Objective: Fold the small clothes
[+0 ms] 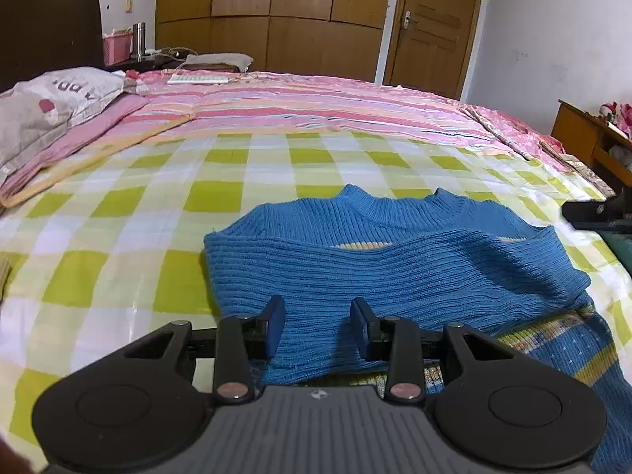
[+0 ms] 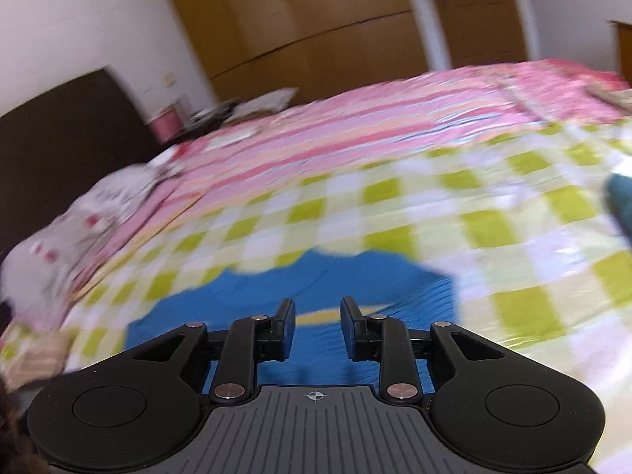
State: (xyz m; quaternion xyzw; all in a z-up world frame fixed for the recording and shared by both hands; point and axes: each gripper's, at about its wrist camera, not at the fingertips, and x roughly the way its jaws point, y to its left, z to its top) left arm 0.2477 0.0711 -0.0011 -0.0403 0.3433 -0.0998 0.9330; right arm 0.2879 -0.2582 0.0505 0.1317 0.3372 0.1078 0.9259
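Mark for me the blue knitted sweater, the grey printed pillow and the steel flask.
blue knitted sweater (image 1: 395, 272): left wrist view, on its folded ribbed body.
grey printed pillow (image 1: 51, 98): left wrist view, on its top face.
steel flask (image 1: 138, 39): left wrist view, on its body.

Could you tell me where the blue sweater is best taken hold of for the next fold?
Probably the sweater's near folded edge, approached low from the near side. That edge lies doubled and slightly raised off the checked sheet, right before the left gripper, so its fingers can likely straddle it.
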